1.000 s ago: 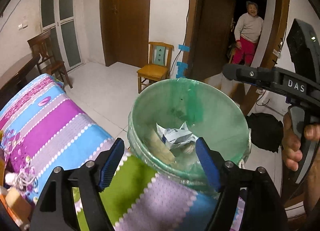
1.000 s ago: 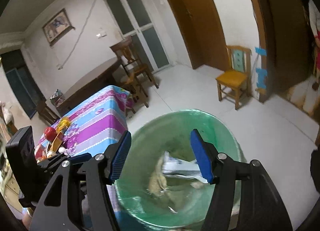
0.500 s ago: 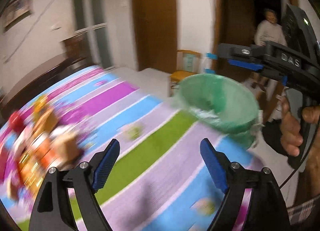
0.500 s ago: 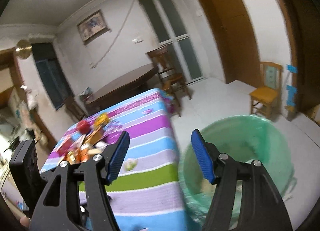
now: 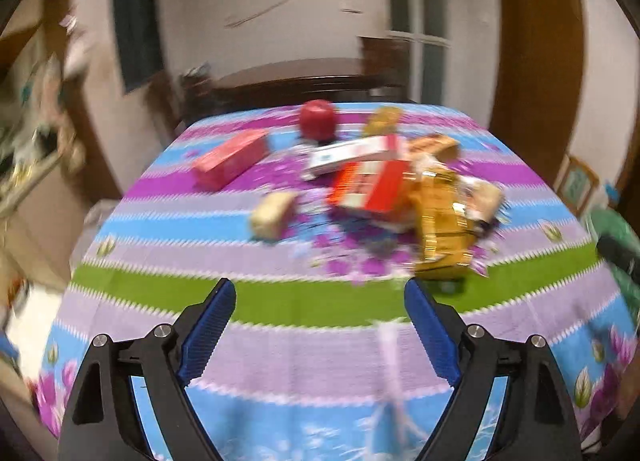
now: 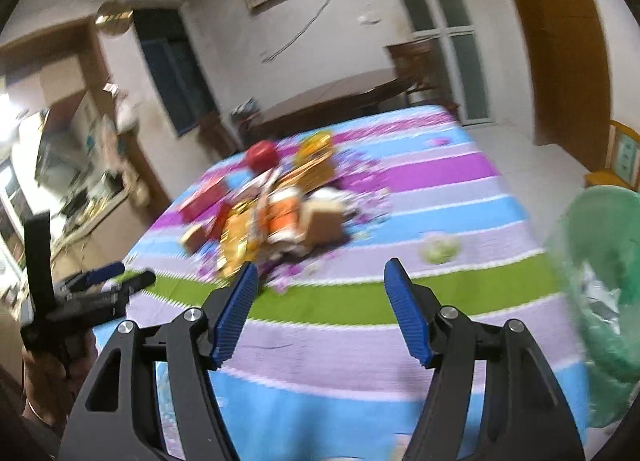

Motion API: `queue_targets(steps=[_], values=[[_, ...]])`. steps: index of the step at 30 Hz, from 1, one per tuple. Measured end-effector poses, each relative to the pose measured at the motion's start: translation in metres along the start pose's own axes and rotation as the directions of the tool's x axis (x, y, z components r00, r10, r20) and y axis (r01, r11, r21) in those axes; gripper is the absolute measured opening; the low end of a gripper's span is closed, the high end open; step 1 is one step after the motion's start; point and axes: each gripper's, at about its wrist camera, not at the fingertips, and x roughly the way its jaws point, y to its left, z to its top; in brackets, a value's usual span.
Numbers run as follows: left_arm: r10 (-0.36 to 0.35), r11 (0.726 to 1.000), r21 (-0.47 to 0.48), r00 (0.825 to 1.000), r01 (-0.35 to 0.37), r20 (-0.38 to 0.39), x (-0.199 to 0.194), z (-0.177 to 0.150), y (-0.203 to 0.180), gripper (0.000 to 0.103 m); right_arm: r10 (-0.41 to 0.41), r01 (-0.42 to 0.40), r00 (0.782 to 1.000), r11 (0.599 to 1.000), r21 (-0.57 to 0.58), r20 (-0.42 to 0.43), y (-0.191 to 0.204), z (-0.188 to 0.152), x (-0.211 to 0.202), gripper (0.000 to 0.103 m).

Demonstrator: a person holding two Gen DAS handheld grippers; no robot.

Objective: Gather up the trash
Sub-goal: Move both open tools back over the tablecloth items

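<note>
A pile of wrappers and boxes lies mid-table on the striped cloth (image 5: 320, 357). It includes a red box (image 5: 230, 157), a red-orange packet (image 5: 370, 187), a gold packet (image 5: 440, 229) and a beige piece (image 5: 272, 213), with a red apple (image 5: 318, 119) behind. My left gripper (image 5: 319, 287) hovers short of the pile, its jaws opening with nothing between them. My right gripper (image 6: 322, 266) is open and empty, aimed at the same pile (image 6: 280, 213). The green-lined bin (image 6: 600, 261) stands at the table's right edge with crumpled trash inside. The picture is motion-blurred.
A dark wooden table (image 6: 340, 97) and chair stand behind, with glass doors beyond them. A yellow chair (image 6: 624, 157) sits by the brown door on the right. A cluttered counter (image 6: 80, 197) runs along the left. The left gripper (image 6: 134, 273) shows in the right wrist view.
Both views have swung from the green bin across to the pile on the table. The bin now sits at the right edge, and the left jaws have widened.
</note>
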Motion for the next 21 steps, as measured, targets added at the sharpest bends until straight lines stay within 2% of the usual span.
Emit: queue_targets(steps=[4,7,11,21], values=[[0.016,0.998,-0.056,1.0,-0.016,-0.003,-0.008,-0.008,0.03,0.087,0.037,-0.039,0.998,0.998,-0.045,-0.04,0.03,0.001,0.015,0.063],[0.082,0.996,-0.047,0.997,-0.082,-0.005,-0.007,-0.008,0.036,0.087,0.032,-0.036,0.998,0.997,-0.067,-0.06,0.046,0.002,0.029,0.063],[0.14,0.99,-0.031,0.99,-0.139,0.019,0.001,-0.002,0.032,0.087,0.008,-0.016,0.997,0.994,-0.11,-0.072,0.063,0.002,0.042,0.063],[0.213,0.977,-0.007,0.976,-0.213,0.05,0.006,0.001,0.029,0.087,-0.019,0.006,0.997,0.986,-0.165,-0.074,0.076,0.004,0.056,0.063]])
